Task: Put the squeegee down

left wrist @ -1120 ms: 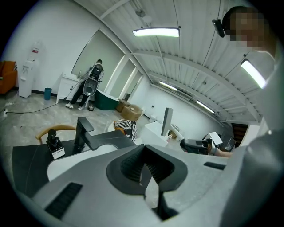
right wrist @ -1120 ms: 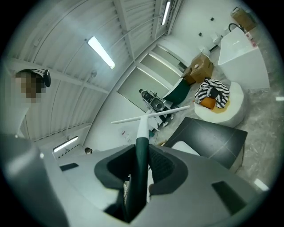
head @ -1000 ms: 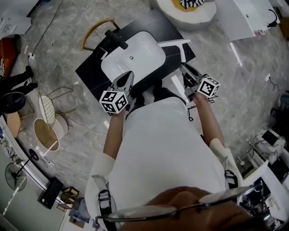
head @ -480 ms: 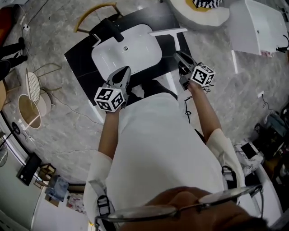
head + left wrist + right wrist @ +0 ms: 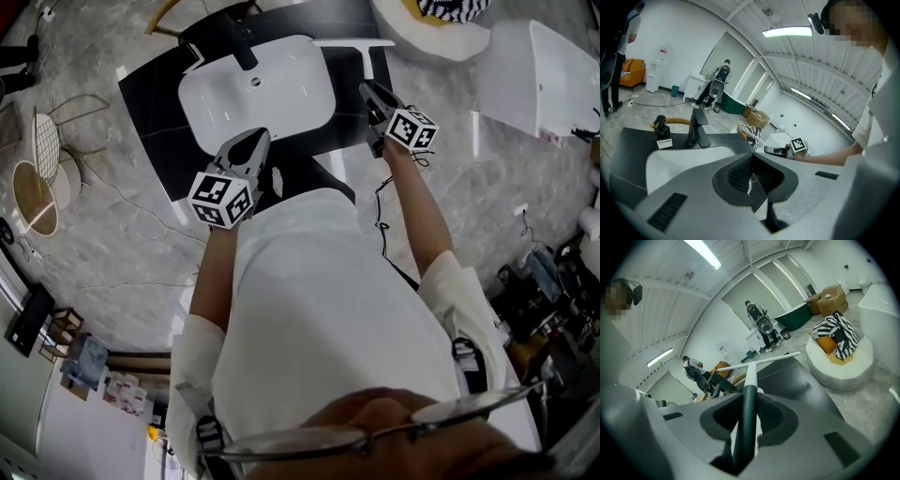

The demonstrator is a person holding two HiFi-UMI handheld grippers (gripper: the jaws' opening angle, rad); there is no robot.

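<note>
Between the right jaws: dark green grip end of the white T-shaped plastic squeegee (image 5: 746, 425); both ribbed pads press on its sides, so the right gripper (image 5: 752, 404) is clamped on it.
Hold, reason: the handle runs straight out along the jaws with the crossbar blade far ahead and level. Judged a carrying grip that lets the blade reach a surface first.
Squeegee, place: over the right strip of the black matte countertop (image 5: 150, 131), just beside the right rim of the white rectangular ceramic basin (image 5: 192, 94). The blade lies toward the counter's far edge.
Contact with counter: cannot tell from any view.
Left gripper (image 5: 753, 159): pads meet at the tips with nothing between them. It hangs over the basin's near rim, judged idle and kept clear of the right side.
Fixtures: black angular faucet (image 5: 697, 129) at the back of the basin; dark pump bottle with a white label (image 5: 661, 133) beside it, well apart from the squeegee.
Step in hand: placement, not yet released.
Next move calls for: laying the whole handle flat on the counter strip before the pads part.
Risk: the strip is narrow, so an early release could tip the squeegee into the basin or off the edge.
</note>
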